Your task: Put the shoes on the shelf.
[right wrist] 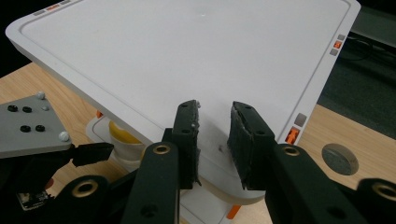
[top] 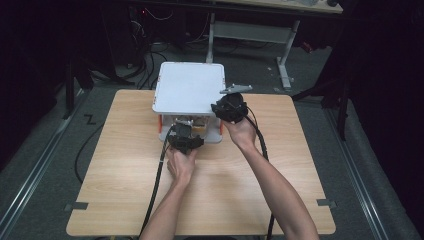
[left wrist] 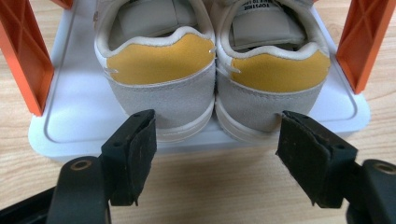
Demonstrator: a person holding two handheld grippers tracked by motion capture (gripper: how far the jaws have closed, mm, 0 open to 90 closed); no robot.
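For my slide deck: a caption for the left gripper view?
Open left gripper lines up behind a pair of shoes on a white tray.

A pair of grey-and-white shoes (left wrist: 212, 84) with yellow heel tabs stands side by side, heels toward six o'clock, on the bottom tray of a white rack (top: 189, 90) with orange posts

Dim room, grey floor (top: 40, 150), desk frame (top: 250, 30)
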